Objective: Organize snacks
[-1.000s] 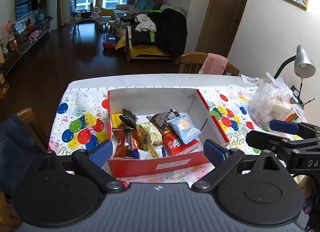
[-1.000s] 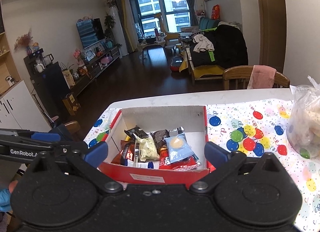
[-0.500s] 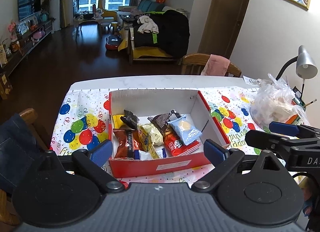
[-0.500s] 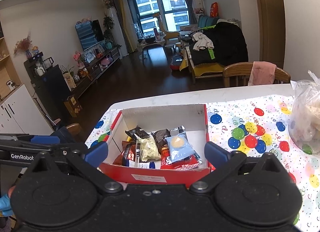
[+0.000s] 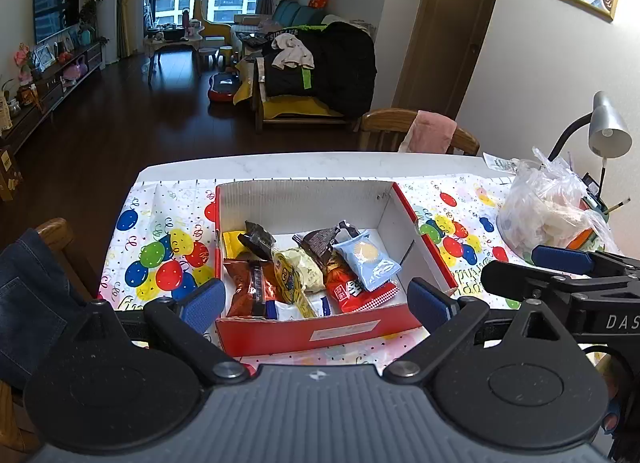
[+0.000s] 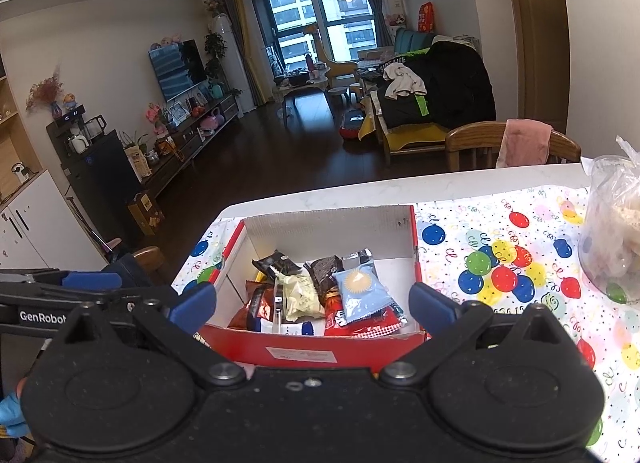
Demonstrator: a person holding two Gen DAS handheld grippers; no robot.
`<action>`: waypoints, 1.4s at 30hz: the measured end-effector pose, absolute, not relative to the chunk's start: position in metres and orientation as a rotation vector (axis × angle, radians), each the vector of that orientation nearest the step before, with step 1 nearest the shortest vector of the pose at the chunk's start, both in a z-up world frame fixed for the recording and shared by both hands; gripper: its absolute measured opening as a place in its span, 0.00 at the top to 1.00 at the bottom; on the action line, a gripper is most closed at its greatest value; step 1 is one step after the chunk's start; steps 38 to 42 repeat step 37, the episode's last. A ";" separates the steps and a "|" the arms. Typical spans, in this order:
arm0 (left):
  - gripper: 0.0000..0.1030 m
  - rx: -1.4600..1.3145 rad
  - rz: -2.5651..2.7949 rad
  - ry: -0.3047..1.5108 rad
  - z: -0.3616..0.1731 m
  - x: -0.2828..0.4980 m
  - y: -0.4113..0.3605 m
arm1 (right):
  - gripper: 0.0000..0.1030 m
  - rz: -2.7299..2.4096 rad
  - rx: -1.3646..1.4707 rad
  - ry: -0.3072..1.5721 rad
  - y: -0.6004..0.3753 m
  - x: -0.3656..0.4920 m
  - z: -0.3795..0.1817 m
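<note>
A red cardboard box (image 5: 340,337) (image 6: 320,353) with white inner walls sits on the balloon-print tablecloth and holds several snack packets. Among them are a light blue packet (image 5: 368,261) (image 6: 360,293), a pale yellow one (image 5: 298,271) (image 6: 298,295), a red one (image 5: 352,295) and dark brown ones (image 5: 256,241). My left gripper (image 5: 316,301) hangs open just before the box's near wall, nothing between its blue pads. My right gripper (image 6: 314,303) is also open and empty, at the same near wall. Each gripper shows at the edge of the other's view.
A clear plastic bag of pale snacks (image 5: 548,211) (image 6: 612,231) stands on the cloth to the right, by a grey desk lamp (image 5: 608,131). Wooden chairs stand at the far edge (image 5: 420,135) and at the left, with denim draped (image 5: 28,295). The tablecloth (image 5: 160,255) is bare left of the box.
Both grippers have drawn back and risen slightly, so the box sits a little lower and smaller in both views. The snacks have not moved.
</note>
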State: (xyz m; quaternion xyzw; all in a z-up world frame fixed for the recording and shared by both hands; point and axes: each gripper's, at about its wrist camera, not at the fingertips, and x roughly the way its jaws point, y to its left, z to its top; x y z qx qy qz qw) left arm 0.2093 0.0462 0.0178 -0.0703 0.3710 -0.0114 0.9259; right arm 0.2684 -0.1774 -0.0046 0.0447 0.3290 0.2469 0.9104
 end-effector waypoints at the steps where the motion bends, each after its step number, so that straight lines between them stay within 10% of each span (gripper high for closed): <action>1: 0.05 -0.145 -0.023 0.760 0.018 0.209 0.047 | 0.00 0.507 0.093 0.680 -0.176 0.268 -0.005; 42: 0.05 -0.142 -0.056 0.755 0.015 0.194 0.064 | 0.00 0.440 0.106 0.684 -0.159 0.233 -0.010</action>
